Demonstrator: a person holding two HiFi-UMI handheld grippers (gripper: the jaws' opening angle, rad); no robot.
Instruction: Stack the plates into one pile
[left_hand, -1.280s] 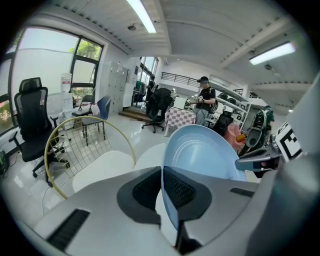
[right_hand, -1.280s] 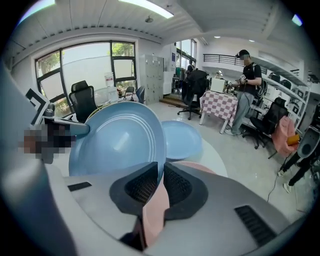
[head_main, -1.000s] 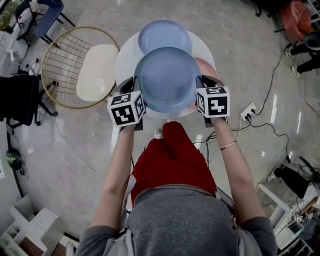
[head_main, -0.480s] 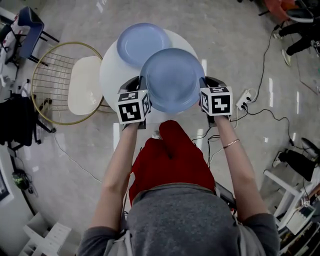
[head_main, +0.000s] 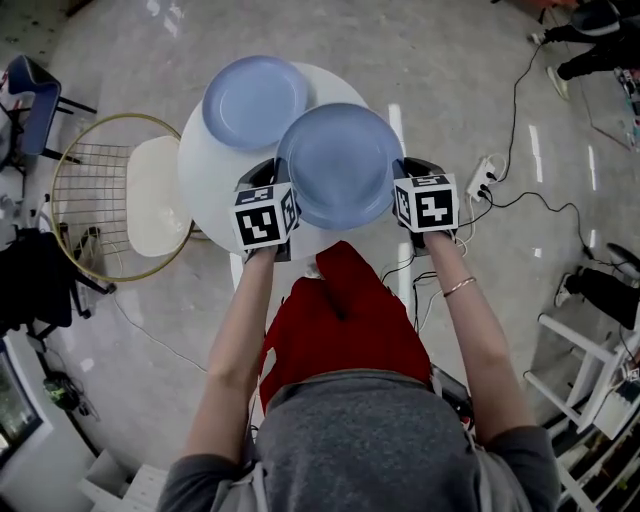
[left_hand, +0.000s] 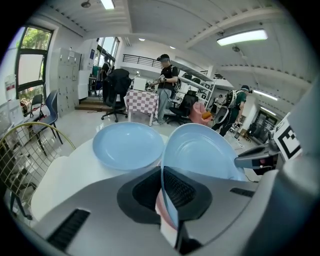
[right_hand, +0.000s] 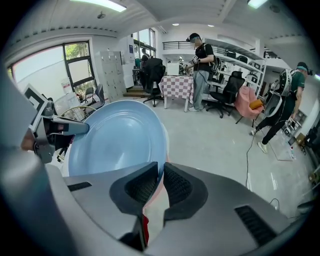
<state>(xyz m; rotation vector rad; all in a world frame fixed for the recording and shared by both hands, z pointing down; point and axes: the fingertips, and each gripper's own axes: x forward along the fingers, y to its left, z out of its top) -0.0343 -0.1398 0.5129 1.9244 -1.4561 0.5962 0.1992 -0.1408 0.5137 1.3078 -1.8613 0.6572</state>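
A large blue plate (head_main: 340, 165) hangs over the near right part of the round white table (head_main: 205, 180). My left gripper (head_main: 274, 186) is shut on its left rim and my right gripper (head_main: 402, 182) on its right rim. In the left gripper view the rim (left_hand: 200, 152) runs between the pads of my left gripper (left_hand: 162, 172). In the right gripper view the plate (right_hand: 117, 137) is pinched by my right gripper (right_hand: 161, 172). A second blue plate (head_main: 255, 102) (left_hand: 127, 145) lies flat on the table's far left. A pink sliver (right_hand: 155, 200) shows beneath the held plate.
A gold wire chair with a cream seat (head_main: 152, 195) stands left of the table. A power strip and cables (head_main: 487, 195) lie on the floor at the right. Several people and office chairs stand far back in both gripper views.
Both grippers have carried the blue plate rightwards over the table. It now covers the pink plate that showed at the table's right a second ago. Both grips are unchanged.
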